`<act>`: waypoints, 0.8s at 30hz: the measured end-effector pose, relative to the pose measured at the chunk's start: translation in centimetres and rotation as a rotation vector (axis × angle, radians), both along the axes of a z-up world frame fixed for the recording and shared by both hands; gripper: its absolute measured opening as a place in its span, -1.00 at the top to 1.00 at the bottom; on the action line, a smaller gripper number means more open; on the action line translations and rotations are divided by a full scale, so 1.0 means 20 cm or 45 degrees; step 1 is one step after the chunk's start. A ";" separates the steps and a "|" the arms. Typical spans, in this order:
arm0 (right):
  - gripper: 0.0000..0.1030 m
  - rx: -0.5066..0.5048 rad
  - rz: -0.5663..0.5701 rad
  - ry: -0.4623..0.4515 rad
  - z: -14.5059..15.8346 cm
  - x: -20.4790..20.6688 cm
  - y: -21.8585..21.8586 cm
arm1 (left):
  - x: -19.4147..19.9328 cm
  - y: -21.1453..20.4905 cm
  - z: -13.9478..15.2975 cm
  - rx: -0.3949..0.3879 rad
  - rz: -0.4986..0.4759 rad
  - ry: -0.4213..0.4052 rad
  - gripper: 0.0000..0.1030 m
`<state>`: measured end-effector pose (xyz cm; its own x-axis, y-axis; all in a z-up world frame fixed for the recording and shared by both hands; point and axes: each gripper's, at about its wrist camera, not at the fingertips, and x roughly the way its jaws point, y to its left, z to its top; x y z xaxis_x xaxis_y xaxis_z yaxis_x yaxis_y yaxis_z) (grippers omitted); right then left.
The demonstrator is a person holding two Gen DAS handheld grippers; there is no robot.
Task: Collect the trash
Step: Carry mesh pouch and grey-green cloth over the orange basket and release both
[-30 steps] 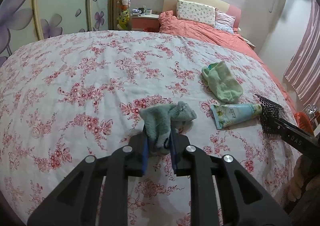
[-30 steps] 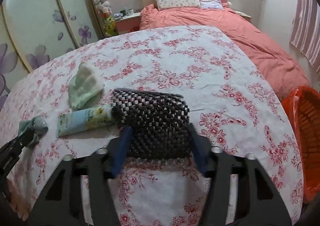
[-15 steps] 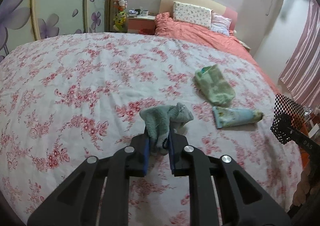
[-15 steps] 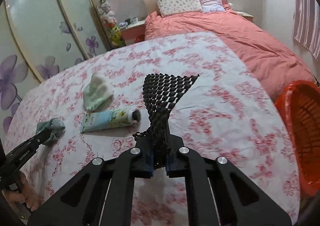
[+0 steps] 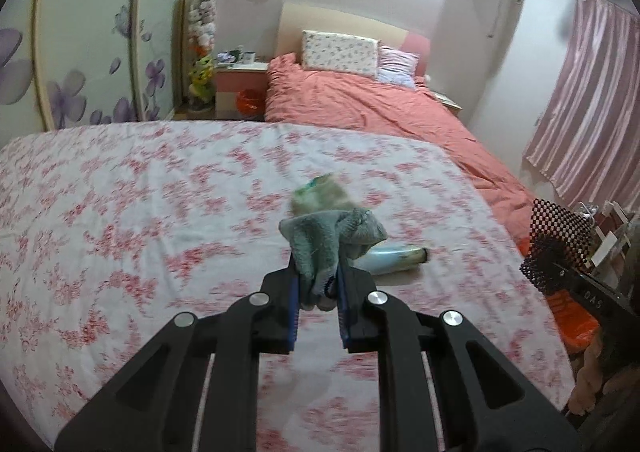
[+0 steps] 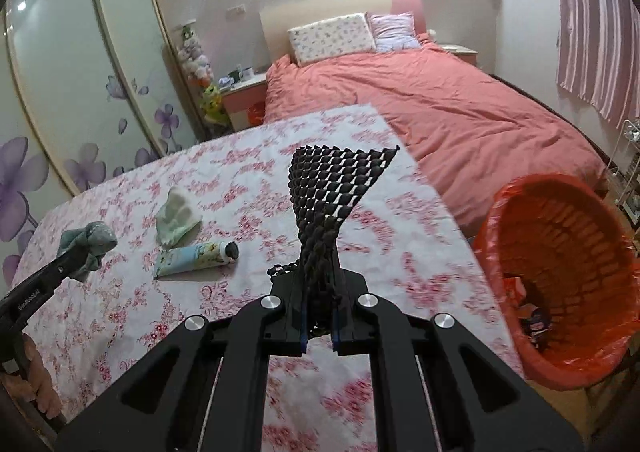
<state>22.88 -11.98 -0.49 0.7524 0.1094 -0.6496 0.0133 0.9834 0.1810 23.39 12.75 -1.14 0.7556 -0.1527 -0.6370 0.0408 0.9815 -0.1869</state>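
Note:
My left gripper [image 5: 317, 284] is shut on a grey-green cloth [image 5: 328, 236] and holds it above the floral table cover [image 5: 140, 220]. My right gripper [image 6: 319, 316] is shut on a black mesh mat [image 6: 332, 188] and holds it upright above the table's right part. The mat also shows at the right of the left wrist view [image 5: 558, 228]. A pale green cloth [image 6: 178, 216] and a light blue tube [image 6: 196, 258] lie on the cover. An orange trash basket [image 6: 560, 272] stands on the floor right of the table.
A bed with a salmon duvet [image 6: 420, 100] and pillows stands behind the table. A wardrobe with purple flowers [image 6: 60, 100] is at the left, a nightstand [image 6: 244, 92] beside the bed, pink curtains [image 5: 592, 100] at the right.
Both grippers have risen off the table with their loads. The right gripper closed on the mesh mat, lifted it and swung toward the orange basket, which shows more fully.

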 end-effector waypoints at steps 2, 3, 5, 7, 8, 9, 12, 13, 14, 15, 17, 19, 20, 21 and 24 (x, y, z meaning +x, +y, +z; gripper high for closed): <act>0.85 -0.002 -0.020 -0.026 0.03 -0.04 -0.04 | -0.01 -0.06 0.02 -0.006 -0.024 -0.009 0.69; 0.85 -0.002 -0.031 -0.043 0.05 -0.07 -0.07 | -0.02 -0.09 0.04 -0.010 -0.039 -0.014 0.69; 0.85 -0.005 -0.050 -0.069 0.07 -0.11 -0.10 | -0.03 -0.17 0.06 -0.021 -0.074 -0.023 0.69; 0.85 -0.009 -0.074 -0.098 0.10 -0.16 -0.15 | -0.05 -0.26 0.09 -0.031 -0.121 -0.033 0.69; 0.85 -0.012 -0.089 -0.113 0.11 -0.18 -0.18 | -0.06 -0.31 0.11 -0.036 -0.150 -0.039 0.69; 0.85 -0.014 -0.101 -0.125 0.12 -0.20 -0.21 | -0.07 -0.36 0.12 -0.040 -0.179 -0.046 0.69; 0.85 -0.019 -0.160 -0.164 0.15 -0.27 -0.31 | -0.10 -0.51 0.16 -0.046 -0.264 -0.068 0.69; 0.85 -0.018 -0.172 -0.170 0.15 -0.28 -0.34 | -0.11 -0.55 0.16 -0.049 -0.287 -0.073 0.69; 0.85 -0.016 -0.192 -0.177 0.15 -0.29 -0.37 | -0.12 -0.59 0.17 -0.052 -0.312 -0.079 0.69; 0.85 -0.011 -0.214 -0.185 0.15 -0.30 -0.41 | -0.13 -0.65 0.19 -0.055 -0.342 -0.085 0.69; 0.85 -0.002 -0.243 -0.192 0.15 -0.32 -0.46 | -0.14 -0.75 0.20 -0.063 -0.397 -0.095 0.69; 0.85 0.007 -0.276 -0.193 0.14 -0.33 -0.51 | -0.15 -0.87 0.21 -0.078 -0.454 -0.098 0.69; 0.85 0.013 -0.294 -0.192 0.13 -0.33 -0.54 | -0.15 -0.91 0.22 -0.083 -0.476 -0.099 0.69; 0.85 0.018 -0.308 -0.189 0.13 -0.33 -0.57 | -0.16 -0.97 0.22 -0.086 -0.500 -0.099 0.69; 0.85 0.035 -0.352 -0.176 0.10 -0.33 -0.67 | -0.15 -1.12 0.20 -0.095 -0.564 -0.091 0.69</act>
<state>16.22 -25.28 1.50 0.8372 -0.0956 -0.5385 0.2530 0.9406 0.2263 20.42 -9.64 2.92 0.6488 -0.5147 -0.5604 0.4695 0.8504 -0.2375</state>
